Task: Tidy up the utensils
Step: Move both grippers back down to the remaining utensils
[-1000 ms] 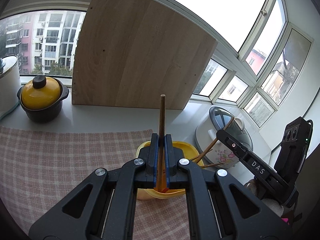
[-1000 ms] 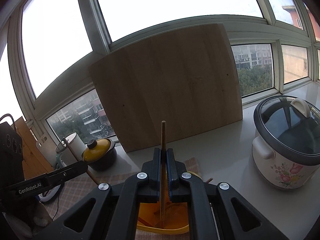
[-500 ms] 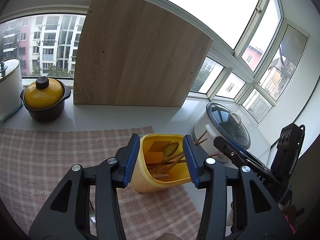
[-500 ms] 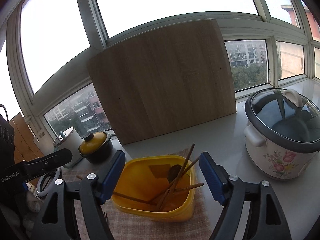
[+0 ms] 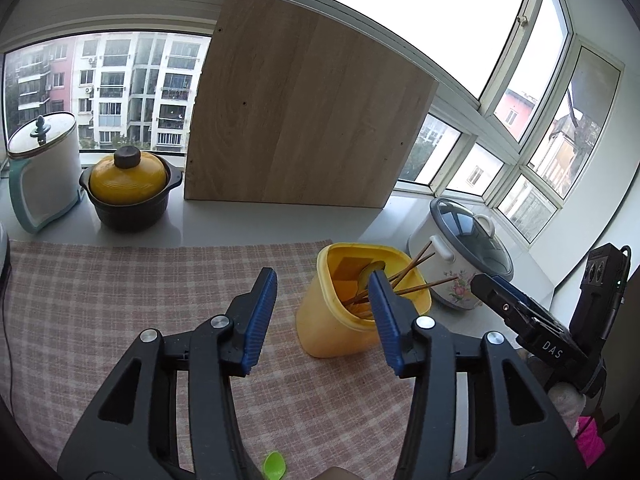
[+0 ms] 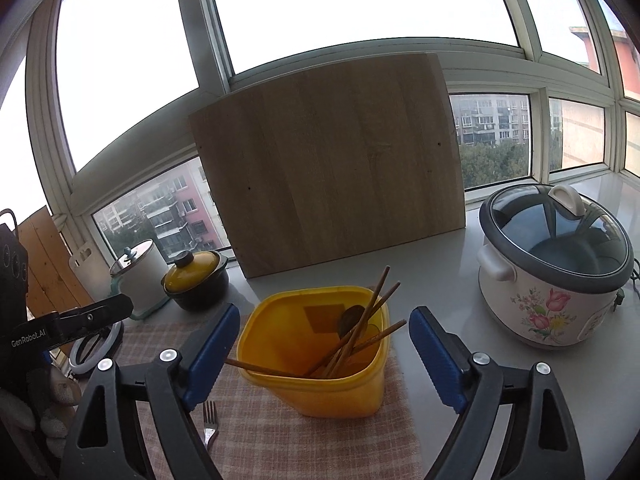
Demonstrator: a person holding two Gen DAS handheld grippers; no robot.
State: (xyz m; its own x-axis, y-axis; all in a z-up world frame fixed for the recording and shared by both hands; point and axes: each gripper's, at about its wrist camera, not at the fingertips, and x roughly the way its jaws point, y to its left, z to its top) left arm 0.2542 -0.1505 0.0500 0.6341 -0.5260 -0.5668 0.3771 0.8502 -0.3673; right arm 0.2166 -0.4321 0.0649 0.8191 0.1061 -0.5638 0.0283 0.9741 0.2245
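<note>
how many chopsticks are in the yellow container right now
4 visible in the yellow container: three chopsticks lean toward its right rim, one pokes over the left rim. More may lie hidden inside.

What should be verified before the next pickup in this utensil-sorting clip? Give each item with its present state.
1. Left gripper open and holding nothing: ok.
2. Right gripper open and holding nothing: ok.
3. Yellow container upright on the checked cloth: ok.
4. Chopsticks inside the container, none fallen out: ok; one tip overhangs the near rim.
5. Fork lying loose on the cloth, reachable: ok.
6. Green utensil at the bottom edge, graspable: cannot tell; mostly cut off.
</note>
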